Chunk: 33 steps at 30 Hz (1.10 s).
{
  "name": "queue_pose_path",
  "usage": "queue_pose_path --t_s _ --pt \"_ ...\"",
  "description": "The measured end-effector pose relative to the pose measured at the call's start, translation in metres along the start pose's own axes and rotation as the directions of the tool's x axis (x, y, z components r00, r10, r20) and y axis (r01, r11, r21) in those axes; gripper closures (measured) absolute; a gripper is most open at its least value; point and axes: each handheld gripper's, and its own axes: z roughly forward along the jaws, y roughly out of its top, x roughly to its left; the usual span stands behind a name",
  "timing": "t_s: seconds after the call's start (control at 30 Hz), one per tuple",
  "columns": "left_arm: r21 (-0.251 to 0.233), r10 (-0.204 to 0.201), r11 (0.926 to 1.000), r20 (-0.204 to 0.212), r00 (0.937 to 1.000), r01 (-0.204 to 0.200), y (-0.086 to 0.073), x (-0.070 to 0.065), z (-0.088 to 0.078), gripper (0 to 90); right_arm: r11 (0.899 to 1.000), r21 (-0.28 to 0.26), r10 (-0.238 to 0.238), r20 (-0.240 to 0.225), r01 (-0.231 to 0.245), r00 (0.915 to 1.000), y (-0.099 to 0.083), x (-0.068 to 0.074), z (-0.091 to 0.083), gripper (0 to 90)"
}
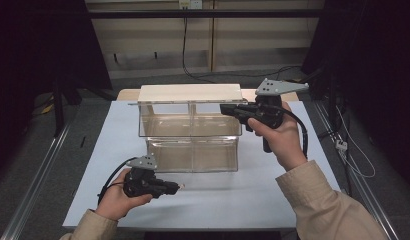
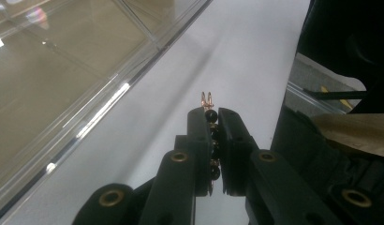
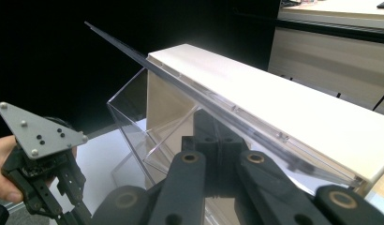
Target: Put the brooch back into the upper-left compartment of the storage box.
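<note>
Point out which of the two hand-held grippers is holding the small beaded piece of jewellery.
The left hand-held gripper, low on the white table in front of the clear box, has the beaded jewellery between its jaws. The right hand-held gripper is up at the box's lid.

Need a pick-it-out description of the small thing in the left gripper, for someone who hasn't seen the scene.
Start at the clear acrylic box in the middle of the white table. In front of it, near the table's front edge, the left gripper is shut on a small beaded piece. It is a string of black beads with a copper-coloured metal clip poking out past the fingertips, the only small item on the table.
</note>
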Motion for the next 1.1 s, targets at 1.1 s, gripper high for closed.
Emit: queue_pose_path --t_s 1.1 --pt "0.018 0.014 0.9997 0.050 0.9986 -0.015 0.032 -0.004 -0.021 84.4 1.000 0.010 0.000 -0.008 0.000 1.0000 0.001 0.000 0.000 90.0"
